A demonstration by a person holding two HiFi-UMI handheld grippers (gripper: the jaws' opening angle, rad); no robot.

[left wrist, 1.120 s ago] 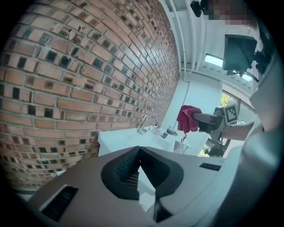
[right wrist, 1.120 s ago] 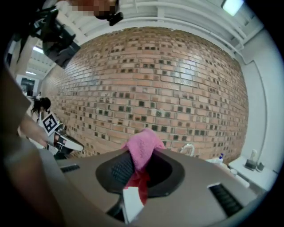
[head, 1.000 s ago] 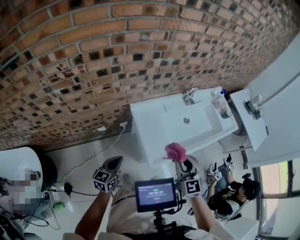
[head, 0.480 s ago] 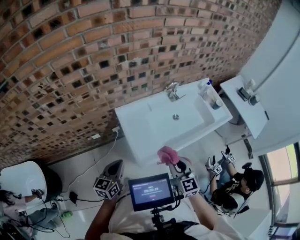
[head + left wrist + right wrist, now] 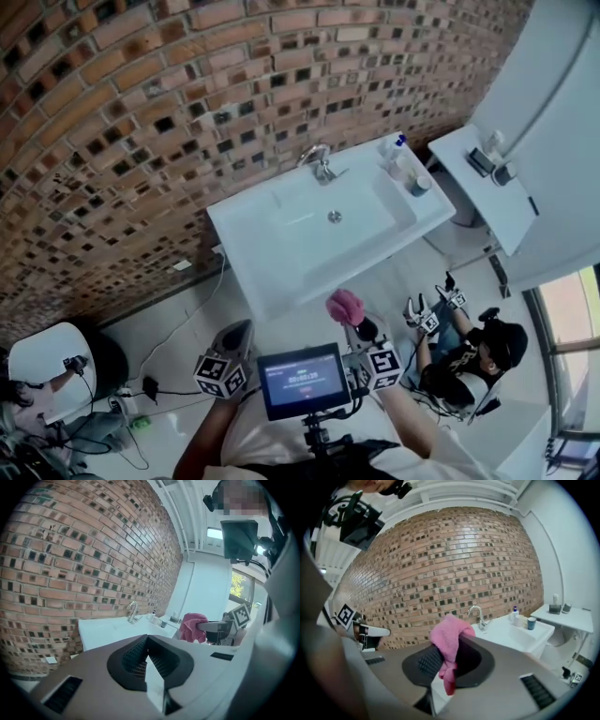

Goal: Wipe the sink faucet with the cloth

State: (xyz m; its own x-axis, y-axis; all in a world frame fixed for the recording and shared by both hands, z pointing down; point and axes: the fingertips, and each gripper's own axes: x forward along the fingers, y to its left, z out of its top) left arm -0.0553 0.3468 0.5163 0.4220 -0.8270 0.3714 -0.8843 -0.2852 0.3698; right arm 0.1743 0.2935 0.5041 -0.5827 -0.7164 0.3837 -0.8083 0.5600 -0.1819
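From where I stood, the right gripper [image 5: 449, 666] was clamped on a crumpled pink cloth [image 5: 449, 637]. Its jaws pinched one fold, so most of the fabric bunched above the tips and a short tail hung below. That looked a sensible hold, leaving a soft wad out front to meet the metal. The cloth was in the air near the person's chest, on the near side of the white rectangular sink [image 5: 246, 255] and not touching it. The curved chrome faucet [image 5: 320, 162] stood at the sink's far edge against the brick wall [image 5: 141, 112], well apart from the cloth. I judged that the wiping had not begun and that the reach across the basin was the step in hand. The left gripper [image 5: 148, 656] hung to the left of the small screen [image 5: 303, 380] on the person's rig, its jaws closed together on nothing. It seemed held back out of the way, since one cloth needs only one tool. Small bottles [image 5: 394, 155] and a cup [image 5: 419, 186] crowded the sink's far right corner, near the faucet, and I thought a wide sweep might knock them. A white shelf [image 5: 487, 202] stood further right, and a seated person [image 5: 469, 370] sat on the floor at the near right.
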